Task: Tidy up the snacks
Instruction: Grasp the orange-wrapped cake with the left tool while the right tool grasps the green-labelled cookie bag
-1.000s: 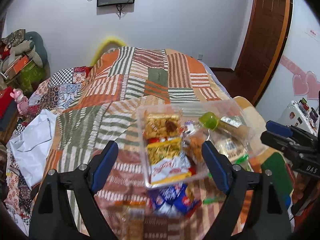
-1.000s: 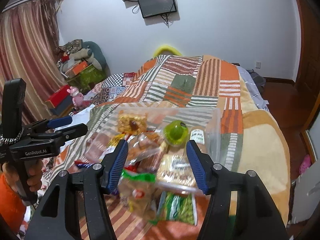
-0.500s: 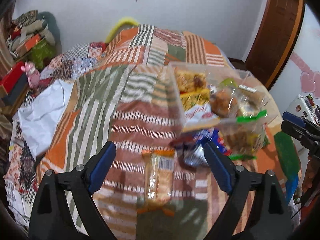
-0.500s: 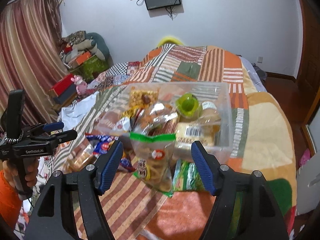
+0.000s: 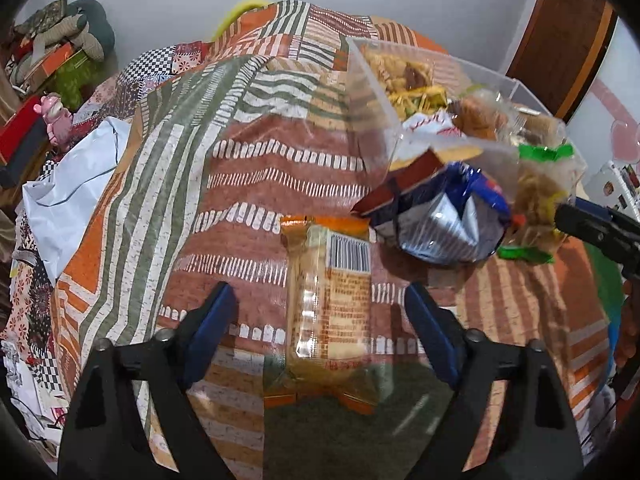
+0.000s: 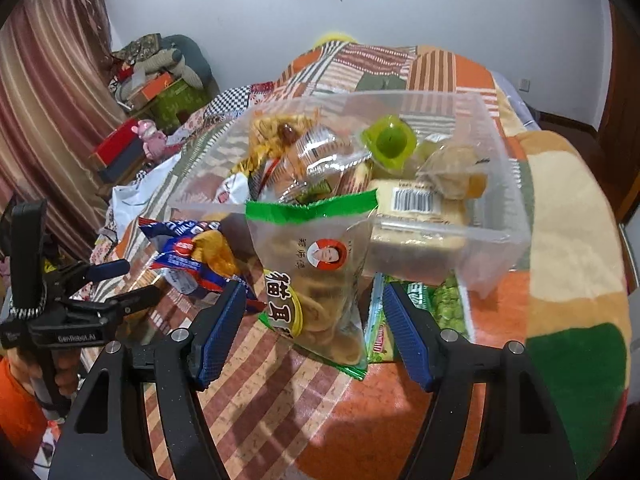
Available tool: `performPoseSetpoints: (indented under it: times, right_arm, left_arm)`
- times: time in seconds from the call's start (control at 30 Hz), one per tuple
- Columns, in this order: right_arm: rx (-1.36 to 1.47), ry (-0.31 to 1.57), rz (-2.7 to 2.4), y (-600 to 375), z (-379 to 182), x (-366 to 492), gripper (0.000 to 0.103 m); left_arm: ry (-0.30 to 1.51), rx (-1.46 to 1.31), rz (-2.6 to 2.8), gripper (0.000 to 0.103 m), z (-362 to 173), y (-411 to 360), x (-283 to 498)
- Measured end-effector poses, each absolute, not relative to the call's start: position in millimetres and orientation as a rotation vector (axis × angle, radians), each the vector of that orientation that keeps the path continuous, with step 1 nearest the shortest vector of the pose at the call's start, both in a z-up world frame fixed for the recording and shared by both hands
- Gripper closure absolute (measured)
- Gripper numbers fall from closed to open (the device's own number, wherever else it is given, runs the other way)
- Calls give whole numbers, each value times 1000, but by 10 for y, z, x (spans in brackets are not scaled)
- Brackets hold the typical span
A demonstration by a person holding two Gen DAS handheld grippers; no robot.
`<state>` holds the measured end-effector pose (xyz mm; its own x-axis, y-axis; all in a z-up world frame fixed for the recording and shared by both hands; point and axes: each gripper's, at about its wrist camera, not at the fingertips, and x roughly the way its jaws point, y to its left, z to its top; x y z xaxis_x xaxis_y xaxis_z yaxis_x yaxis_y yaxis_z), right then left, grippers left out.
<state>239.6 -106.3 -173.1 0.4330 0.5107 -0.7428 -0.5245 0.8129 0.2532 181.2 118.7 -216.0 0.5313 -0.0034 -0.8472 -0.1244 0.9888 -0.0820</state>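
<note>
A clear plastic bin (image 6: 500,216) full of snack packs sits on the patchwork bedspread; it also shows in the left wrist view (image 5: 368,92). My left gripper (image 5: 320,320) is open, its fingers either side of an orange-edged clear cracker pack (image 5: 332,308) lying flat. My right gripper (image 6: 312,320) is open around a clear green-topped bag of round crisps (image 6: 320,276) leaning on the bin's front. A blue chip bag (image 6: 192,252) lies left of it, seen too in the left wrist view (image 5: 444,216). A green pea pack (image 6: 444,304) lies under the bin's edge.
The bed's striped cover (image 5: 200,208) stretches left and far. A white plastic bag (image 5: 68,188) lies at the bed's left edge. Boxes and soft toys (image 6: 160,84) pile up by the curtain. A wooden door (image 5: 560,36) stands at right.
Both grippers have dropped lower and closer to the bed. The left one moved left off the bin to over the cracker pack. The right one closed in on the green-topped bag.
</note>
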Motion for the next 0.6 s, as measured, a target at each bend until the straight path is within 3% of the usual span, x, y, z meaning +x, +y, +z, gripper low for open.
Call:
performPoseSetpoints:
  times: [0.1,0.23,0.3,0.6]
  right_arm:
    - [-14,934,648,-1027,-1783,2418,36]
    - [0,953,656,-1020,-1837,2443,55]
    - [3,952,659,-1014,-1852,2428,57]
    - [-17,930,689,-1067,-1776,2305,64]
  left_arm:
    - [1023,-140,72,37,-2239,1200,1829]
    - [990,-120,71,52,-2253,1195,1807]
    - [982,-117,64,65,-2251,1195,1808]
    - [951,-121,73,68,-2113,1194,1757]
